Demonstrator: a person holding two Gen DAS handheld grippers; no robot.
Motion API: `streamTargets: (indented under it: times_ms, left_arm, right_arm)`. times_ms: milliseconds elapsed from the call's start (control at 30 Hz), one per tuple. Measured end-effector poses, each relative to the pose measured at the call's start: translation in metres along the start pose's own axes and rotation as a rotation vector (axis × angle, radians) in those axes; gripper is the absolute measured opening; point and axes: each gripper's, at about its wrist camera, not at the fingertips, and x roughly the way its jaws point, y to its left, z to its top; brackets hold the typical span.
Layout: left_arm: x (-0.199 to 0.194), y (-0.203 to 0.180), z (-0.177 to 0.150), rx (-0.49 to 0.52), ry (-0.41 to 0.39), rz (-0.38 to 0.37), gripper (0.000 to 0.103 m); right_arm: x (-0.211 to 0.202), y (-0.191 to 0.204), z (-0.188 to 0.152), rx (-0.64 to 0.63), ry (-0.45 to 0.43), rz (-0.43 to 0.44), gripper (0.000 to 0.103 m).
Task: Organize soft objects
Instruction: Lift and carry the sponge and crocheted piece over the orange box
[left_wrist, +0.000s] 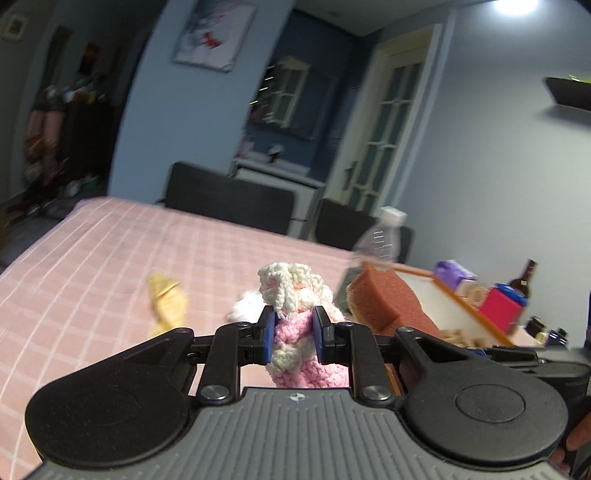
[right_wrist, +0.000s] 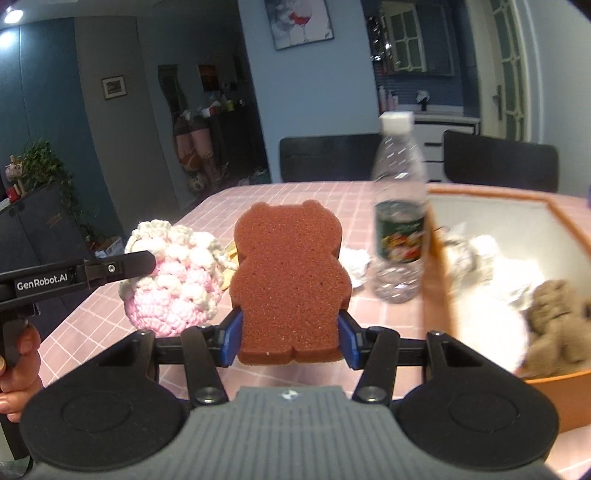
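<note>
Crocheted pouch (left_wrist: 295, 325), pink with a cream top, sits clamped between the blue pads of the left gripper (left_wrist: 294, 334), which squeezes it at the middle so the cream ruffle stands above the jaws and the pink bottom hangs below. In the right wrist view the same pouch (right_wrist: 173, 284) is held in the air above the near left part of the surface, and a hand (right_wrist: 16, 369) shows at the left edge, under the handle of that gripper.

Just beside it, the right gripper (right_wrist: 290, 338) grasps a brown bear-shaped sponge (right_wrist: 291, 280). Its blue pads press on the two lower sides of the sponge, which stands upright with the ears on top. From the left wrist view this sponge (left_wrist: 384, 299) appears at the right of the pouch, seen from its edge.

Under both lies the surface (left_wrist: 92, 258), covered with a pink checked cloth. On it lie a yellow soft thing (left_wrist: 166, 302) and a white fluffy thing (right_wrist: 354, 264), both blurred. A clear plastic bottle (right_wrist: 399, 214) with a white cap stands upright near an orange box (right_wrist: 561, 391) with a white inside. In the box lies a tan plush toy (right_wrist: 557, 321). Dark chairs (right_wrist: 498, 162) stand behind the surface.
</note>
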Motion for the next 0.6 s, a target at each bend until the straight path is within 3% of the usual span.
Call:
streamTargets:
  times_ms: [300, 600]
  left_arm:
    - [0.022, -0.069, 0.017, 0.119, -0.043, -0.171, 0.023]
    - [0.072, -0.142, 0.022, 0.272, -0.053, -0.194, 0.023]
  right_arm:
    - [-0.052, -0.042, 0.029, -0.066, 0.0, -0.19, 0.053]
    - [-0.044, -0.108, 0.065, -0.07, 0.011, -0.354, 0.053]
